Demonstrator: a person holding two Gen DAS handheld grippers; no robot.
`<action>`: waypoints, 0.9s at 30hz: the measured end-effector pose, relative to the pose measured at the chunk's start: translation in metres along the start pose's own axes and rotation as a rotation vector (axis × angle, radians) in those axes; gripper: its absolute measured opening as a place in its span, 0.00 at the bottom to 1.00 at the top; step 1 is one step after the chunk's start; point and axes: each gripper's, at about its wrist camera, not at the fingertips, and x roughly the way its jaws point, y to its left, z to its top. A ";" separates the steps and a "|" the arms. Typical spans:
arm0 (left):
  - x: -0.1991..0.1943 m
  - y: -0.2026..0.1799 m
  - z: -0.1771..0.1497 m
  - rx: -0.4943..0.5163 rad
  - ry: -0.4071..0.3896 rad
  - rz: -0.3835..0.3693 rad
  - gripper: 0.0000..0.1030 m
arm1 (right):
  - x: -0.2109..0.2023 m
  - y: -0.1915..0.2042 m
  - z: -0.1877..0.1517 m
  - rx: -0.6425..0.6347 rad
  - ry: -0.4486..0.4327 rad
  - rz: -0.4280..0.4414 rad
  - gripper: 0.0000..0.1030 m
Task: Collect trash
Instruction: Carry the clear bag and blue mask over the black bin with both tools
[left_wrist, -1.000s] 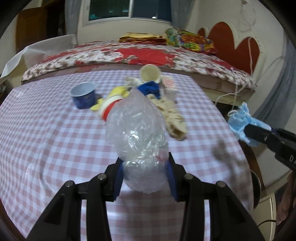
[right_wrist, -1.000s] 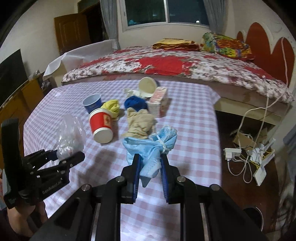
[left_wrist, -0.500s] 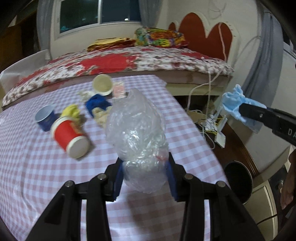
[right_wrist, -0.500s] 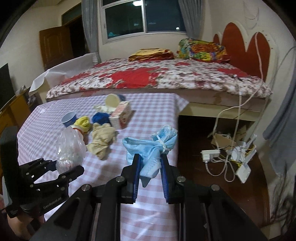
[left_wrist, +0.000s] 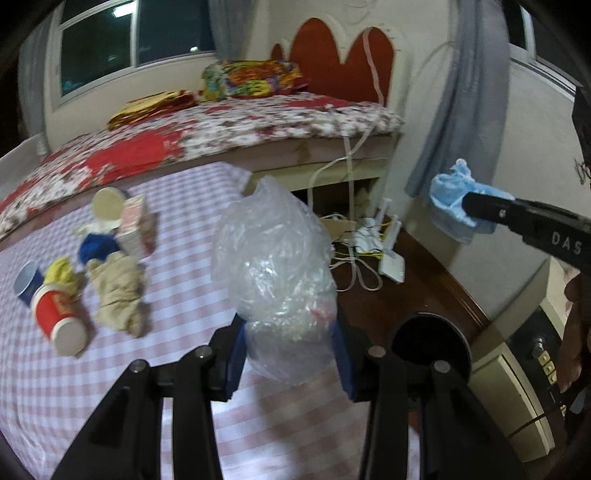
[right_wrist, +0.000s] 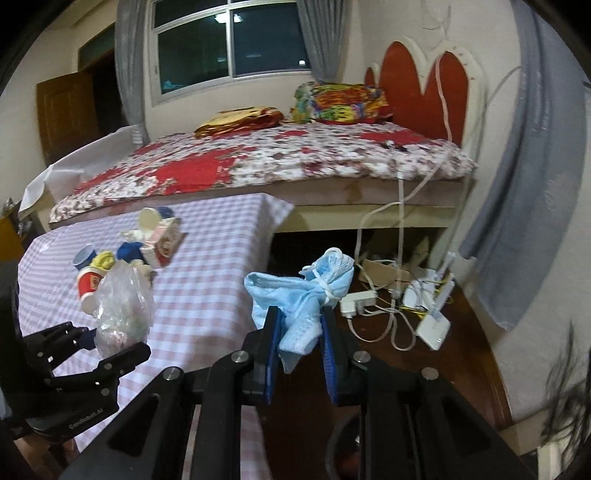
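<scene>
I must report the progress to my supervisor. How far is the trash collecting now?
Nothing visibly binned yet. In hand: the left gripper clamps a crumpled clear plastic bag, and the right gripper pinches a blue face mask, both near the dark round bin beside the table. Left on the checkered tablecloth: red paper cup, blue cup, beige cloth, small carton, other scraps.

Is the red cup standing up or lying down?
Lying down. The red cup rests on its side on the checked tablecloth, its white end facing us.
</scene>
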 end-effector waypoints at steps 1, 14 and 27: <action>0.002 -0.007 0.001 0.011 0.004 -0.011 0.42 | -0.002 -0.008 -0.004 0.003 0.005 -0.012 0.22; 0.035 -0.103 -0.011 0.154 0.111 -0.161 0.42 | -0.013 -0.101 -0.075 0.096 0.100 -0.094 0.22; 0.085 -0.164 -0.037 0.210 0.285 -0.265 0.42 | 0.002 -0.150 -0.142 0.126 0.224 -0.110 0.22</action>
